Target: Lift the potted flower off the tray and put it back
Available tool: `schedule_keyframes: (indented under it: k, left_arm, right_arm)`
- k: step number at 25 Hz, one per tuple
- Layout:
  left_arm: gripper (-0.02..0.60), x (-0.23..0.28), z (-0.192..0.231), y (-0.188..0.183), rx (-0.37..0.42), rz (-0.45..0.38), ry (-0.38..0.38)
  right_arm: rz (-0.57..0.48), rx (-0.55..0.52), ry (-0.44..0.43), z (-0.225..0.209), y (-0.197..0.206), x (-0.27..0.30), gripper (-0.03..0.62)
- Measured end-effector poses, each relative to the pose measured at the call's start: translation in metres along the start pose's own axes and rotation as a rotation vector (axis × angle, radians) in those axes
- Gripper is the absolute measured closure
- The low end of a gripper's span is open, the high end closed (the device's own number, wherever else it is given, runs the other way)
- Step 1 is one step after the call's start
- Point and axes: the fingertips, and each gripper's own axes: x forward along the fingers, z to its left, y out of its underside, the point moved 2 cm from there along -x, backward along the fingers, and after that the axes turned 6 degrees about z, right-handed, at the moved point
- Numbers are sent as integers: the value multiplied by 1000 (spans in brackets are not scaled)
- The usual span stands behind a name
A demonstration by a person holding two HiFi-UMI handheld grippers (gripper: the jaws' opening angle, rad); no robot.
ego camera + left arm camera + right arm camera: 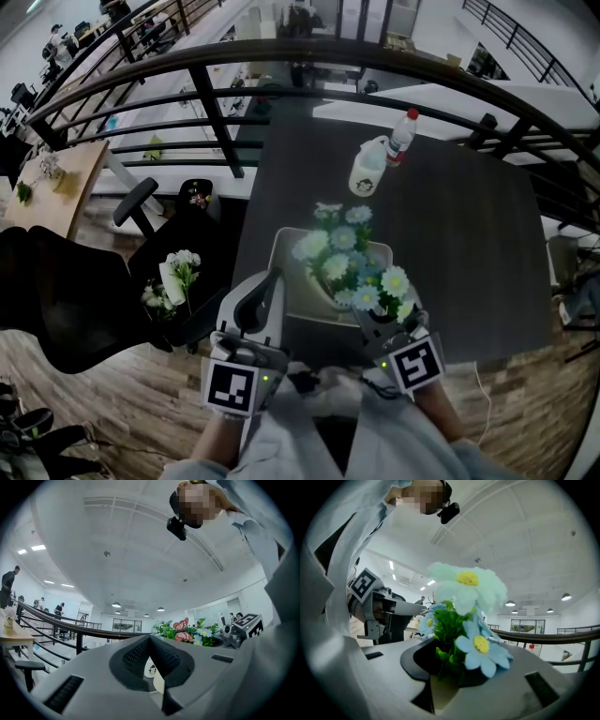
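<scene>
Reaching level from the near side, my right gripper (446,679) is clamped on the cream pot of pale blue fabric flowers (440,694) in the white tray (282,246); my left gripper (269,284), just left, has its jaws together.

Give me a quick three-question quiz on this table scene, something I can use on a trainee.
1. True or false: the jug stands outside the tray, beyond its far edge.
2. What is between the jaws of the right gripper?
A. the rim of the pot, with its flowers
B. a red-capped bottle
C. nothing
3. Fill in: the left gripper grips the tray's ____ rim, as the head view shows it.

Key: 1 true; 2 A; 3 left.
</scene>
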Motion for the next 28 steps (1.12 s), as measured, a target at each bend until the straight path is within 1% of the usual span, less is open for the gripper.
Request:
schedule_keyframes:
  k: [11,16,23,28]
  left_arm:
    - [569,0,0,-1,8,-7,-2]
    - [569,1,1,0,-10,-11,-4]
    - [569,-1,1,-1,-2,-19,-2]
    - [569,0,0,-2,-1,-19,-3]
  right_arm:
    - [-4,7,6,0,-1,-1,485]
    - [-9,4,6,-1,-2,0,485]
    - [-19,-2,9,2,-5,0,485]
    - [-6,0,8,0,-3,-1,485]
